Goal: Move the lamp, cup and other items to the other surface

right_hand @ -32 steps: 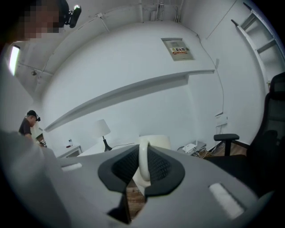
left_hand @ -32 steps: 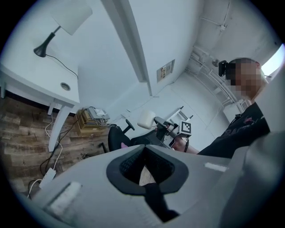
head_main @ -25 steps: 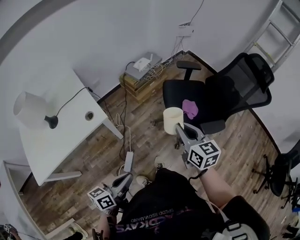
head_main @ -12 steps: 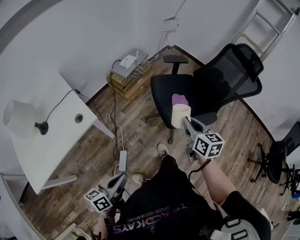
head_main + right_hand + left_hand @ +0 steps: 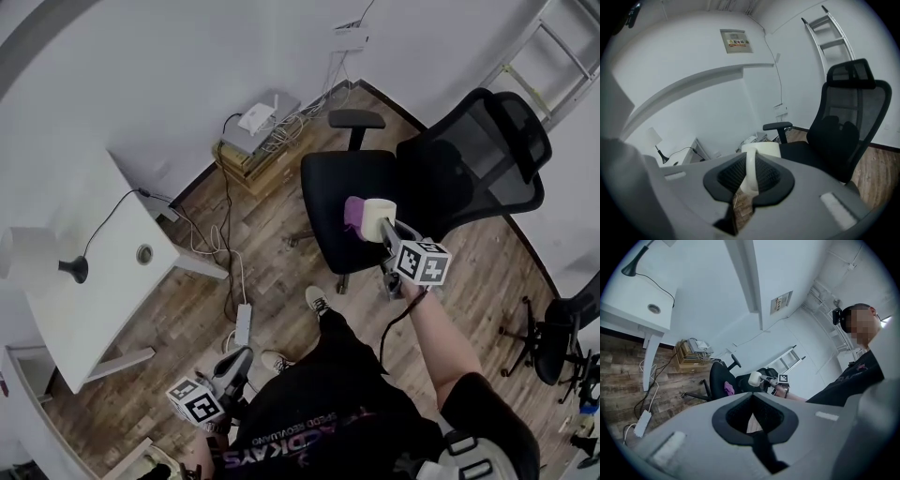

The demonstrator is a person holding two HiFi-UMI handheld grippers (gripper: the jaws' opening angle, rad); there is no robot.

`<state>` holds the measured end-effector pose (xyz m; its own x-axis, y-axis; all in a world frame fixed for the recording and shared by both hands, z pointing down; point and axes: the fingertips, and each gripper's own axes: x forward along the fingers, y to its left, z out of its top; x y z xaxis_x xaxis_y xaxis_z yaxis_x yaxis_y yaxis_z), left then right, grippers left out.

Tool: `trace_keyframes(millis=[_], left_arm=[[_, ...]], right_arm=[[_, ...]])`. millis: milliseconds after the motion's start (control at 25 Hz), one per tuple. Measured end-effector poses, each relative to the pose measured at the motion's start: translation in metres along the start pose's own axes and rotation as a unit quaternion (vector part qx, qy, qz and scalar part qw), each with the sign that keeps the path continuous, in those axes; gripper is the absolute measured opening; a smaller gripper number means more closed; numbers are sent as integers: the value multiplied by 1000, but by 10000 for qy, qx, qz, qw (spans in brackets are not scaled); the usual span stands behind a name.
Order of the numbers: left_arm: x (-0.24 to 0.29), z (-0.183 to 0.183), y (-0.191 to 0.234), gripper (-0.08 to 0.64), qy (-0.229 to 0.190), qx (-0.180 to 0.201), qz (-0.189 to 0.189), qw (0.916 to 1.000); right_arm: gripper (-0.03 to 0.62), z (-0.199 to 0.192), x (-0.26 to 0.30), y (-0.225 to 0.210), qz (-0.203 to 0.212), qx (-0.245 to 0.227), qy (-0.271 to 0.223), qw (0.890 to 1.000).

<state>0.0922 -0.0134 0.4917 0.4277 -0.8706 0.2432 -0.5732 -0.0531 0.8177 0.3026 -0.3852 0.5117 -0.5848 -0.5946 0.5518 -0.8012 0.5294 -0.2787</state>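
My right gripper [image 5: 387, 230] is shut on the handle of a cream cup [image 5: 379, 215], holding it just above the seat of a black office chair [image 5: 328, 187], beside a purple cloth [image 5: 355, 213]. In the right gripper view the cup [image 5: 761, 151] sits upright past the jaws, its handle [image 5: 751, 174] pinched between the pads. The lamp [image 5: 28, 253] stands on the white desk [image 5: 103, 291] at the far left. My left gripper [image 5: 242, 358] hangs low by the person's leg, jaws together with nothing in them; its own view shows the cup [image 5: 754, 378] far off.
A cord runs from the lamp to the wall, and more cables with a power strip [image 5: 243, 324] lie on the wooden floor. A stack of boxes with a router [image 5: 255, 131] stands by the wall. A ladder [image 5: 553, 56] and a second chair [image 5: 553, 328] are at the right.
My right gripper carried the cup rightward and down, from in front of the chair to just over its seat beside the purple cloth. The left gripper shifted only a little.
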Motion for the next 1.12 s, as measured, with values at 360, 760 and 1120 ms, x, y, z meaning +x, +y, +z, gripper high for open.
trace_keyframes(millis=[360,760,1120], left_arm=[[108,20,-4,3,127,-311,462,9984],[115,7,-8,3,14,-900,1481,9849],[114,-17,-5,3,-10,-1215,1866,9749]], right_arm=[[43,0,154,-100,-28,229,967,9950],[44,-33,277,-144,-280,434,1919,9801],[46,-38,324,-156,-386,471,1628,9848]])
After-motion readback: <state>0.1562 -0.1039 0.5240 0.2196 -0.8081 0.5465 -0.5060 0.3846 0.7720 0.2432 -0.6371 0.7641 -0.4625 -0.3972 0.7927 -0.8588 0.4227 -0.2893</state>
